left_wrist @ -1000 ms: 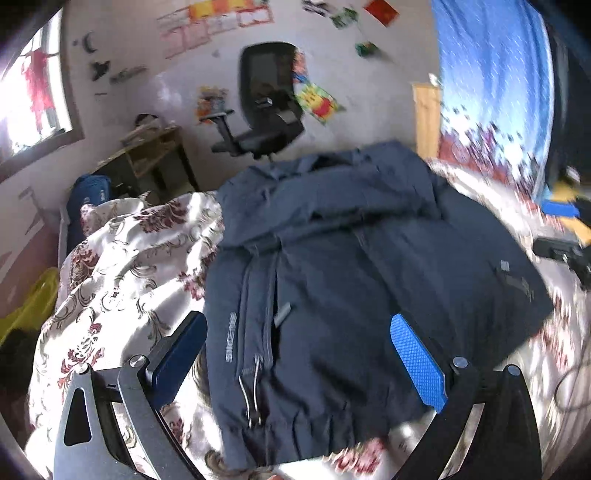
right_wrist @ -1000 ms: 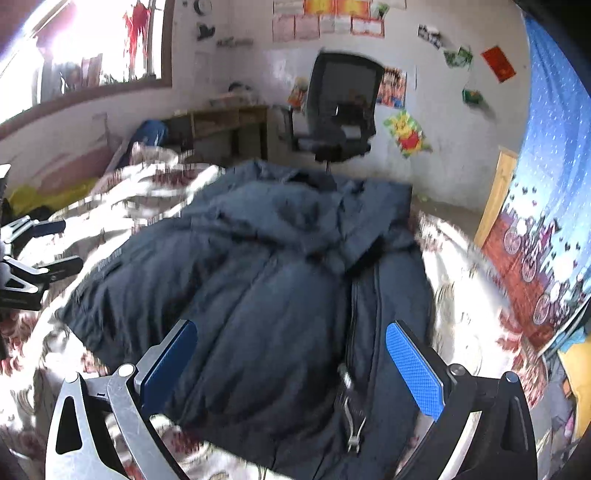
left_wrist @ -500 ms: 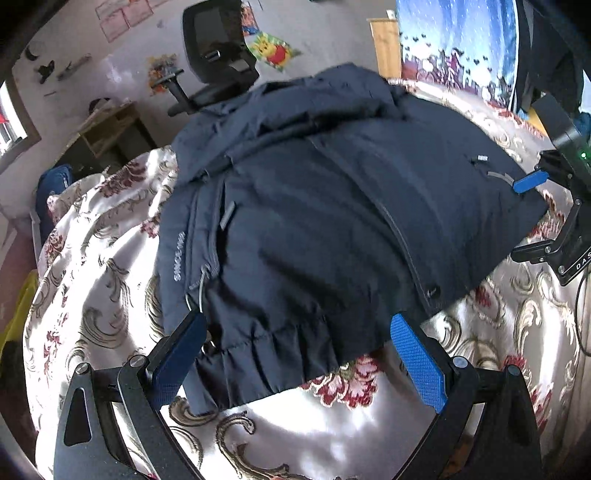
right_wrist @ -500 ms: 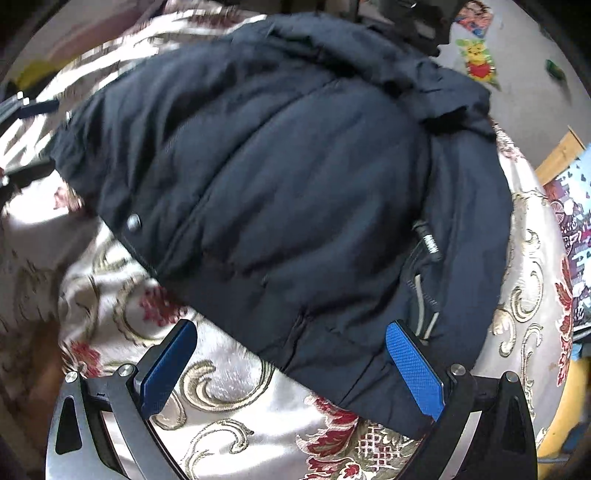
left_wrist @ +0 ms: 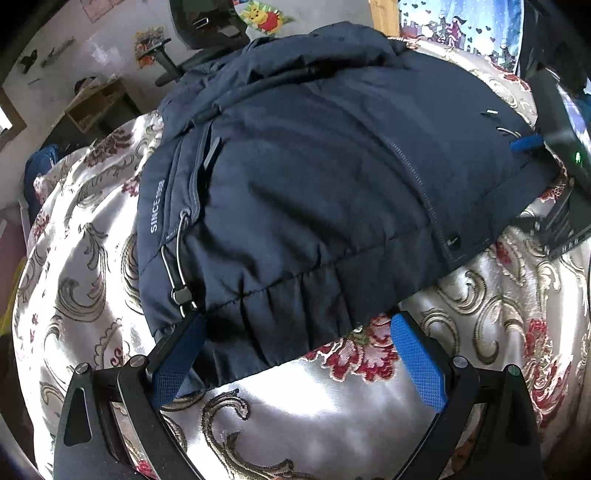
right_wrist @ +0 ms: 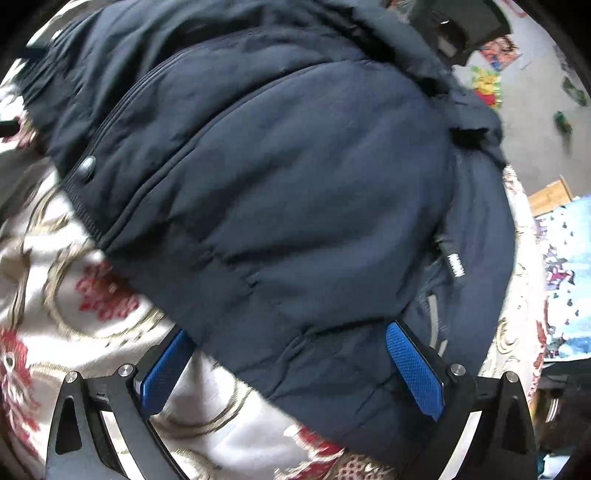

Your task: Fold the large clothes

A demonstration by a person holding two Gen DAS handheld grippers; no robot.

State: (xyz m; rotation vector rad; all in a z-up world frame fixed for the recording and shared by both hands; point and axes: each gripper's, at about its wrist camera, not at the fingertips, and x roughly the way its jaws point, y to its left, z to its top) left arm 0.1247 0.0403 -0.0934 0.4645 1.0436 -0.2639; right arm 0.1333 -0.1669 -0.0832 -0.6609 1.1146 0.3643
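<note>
A dark navy padded jacket (left_wrist: 314, 177) lies spread on a bed with a cream, gold and red floral cover (left_wrist: 303, 417). My left gripper (left_wrist: 295, 347) is open, its blue pads straddling the jacket's gathered bottom hem near a drawcord toggle (left_wrist: 181, 295). In the right wrist view the same jacket (right_wrist: 288, 177) fills the frame. My right gripper (right_wrist: 288, 358) is open and low over the hem at the other bottom corner. The right gripper also shows at the far right of the left wrist view (left_wrist: 554, 155), by the jacket's edge.
A black office chair (left_wrist: 207, 26) stands beyond the bed against a wall with posters. A wooden desk (left_wrist: 96, 107) is at the back left. A blue patterned curtain (left_wrist: 461, 26) hangs at the back right.
Both grippers have dropped and tilted down towards the jacket's bottom hem. The jacket now fills more of both views, and each hem corner lies between open fingers.
</note>
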